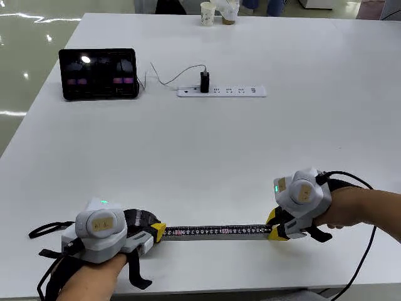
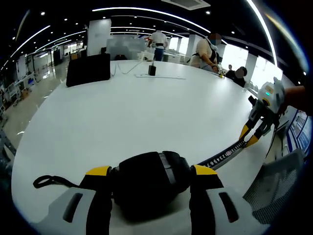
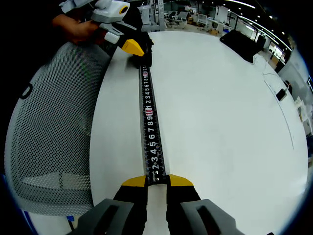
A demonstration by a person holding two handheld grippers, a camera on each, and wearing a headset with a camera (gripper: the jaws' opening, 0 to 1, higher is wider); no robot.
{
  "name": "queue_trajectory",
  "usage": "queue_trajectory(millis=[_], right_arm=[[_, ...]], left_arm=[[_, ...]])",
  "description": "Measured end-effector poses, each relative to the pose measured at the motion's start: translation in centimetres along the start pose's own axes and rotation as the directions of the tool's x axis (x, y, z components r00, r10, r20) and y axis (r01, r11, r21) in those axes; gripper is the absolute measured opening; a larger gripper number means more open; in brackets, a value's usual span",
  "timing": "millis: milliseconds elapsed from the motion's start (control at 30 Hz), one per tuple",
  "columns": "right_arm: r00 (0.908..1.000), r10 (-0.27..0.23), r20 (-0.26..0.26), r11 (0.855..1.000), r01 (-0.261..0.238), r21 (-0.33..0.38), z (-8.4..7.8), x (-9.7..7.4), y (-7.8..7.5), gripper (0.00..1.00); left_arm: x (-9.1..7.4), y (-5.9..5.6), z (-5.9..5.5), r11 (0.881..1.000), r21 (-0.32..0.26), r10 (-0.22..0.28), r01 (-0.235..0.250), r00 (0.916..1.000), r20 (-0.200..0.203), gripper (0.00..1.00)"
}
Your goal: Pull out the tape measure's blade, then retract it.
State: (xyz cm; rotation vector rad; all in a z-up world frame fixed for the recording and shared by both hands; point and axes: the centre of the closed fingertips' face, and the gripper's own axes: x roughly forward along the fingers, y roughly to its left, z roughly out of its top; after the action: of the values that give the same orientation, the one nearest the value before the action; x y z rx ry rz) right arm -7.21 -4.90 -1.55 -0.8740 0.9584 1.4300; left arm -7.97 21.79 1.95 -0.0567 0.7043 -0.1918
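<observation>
Tape measure point(image 2: 146, 188), a rounded black case, rests on the white tabletop point(image 1: 219, 157), clamped between the jaws of the left gripper point(image 2: 150, 171). Its dark, pale-numbered blade point(image 3: 150, 127) lies flat across to the right gripper point(image 3: 156, 181), whose jaws seem pinched on its tip.

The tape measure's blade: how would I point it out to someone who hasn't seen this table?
Start at the big white table and look along its near edge. The blade is the thin dark strip stretched flat from the black case in the left claw to the right claw, the only thing there printed with numbers.
</observation>
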Motion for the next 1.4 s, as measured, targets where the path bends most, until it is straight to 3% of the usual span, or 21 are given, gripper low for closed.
queue_trajectory(millis=[633, 1400], right_arm=[[0.9999, -0.01, -0.008, 1.0, 0.01, 0.013, 0.6, 0.3, -0.1, 0.11], [0.9974, -0.024, -0.068, 1.0, 0.024, -0.002, 1.1, 0.7, 0.0, 0.11]], left_arm=[[0.0, 0.1, 0.1, 1.0, 0.005, -0.002, 0.002, 1.0, 0.002, 0.59], [0.0, 0.1, 0.0, 1.0, 0.008, -0.003, 0.003, 1.0, -0.001, 0.59]])
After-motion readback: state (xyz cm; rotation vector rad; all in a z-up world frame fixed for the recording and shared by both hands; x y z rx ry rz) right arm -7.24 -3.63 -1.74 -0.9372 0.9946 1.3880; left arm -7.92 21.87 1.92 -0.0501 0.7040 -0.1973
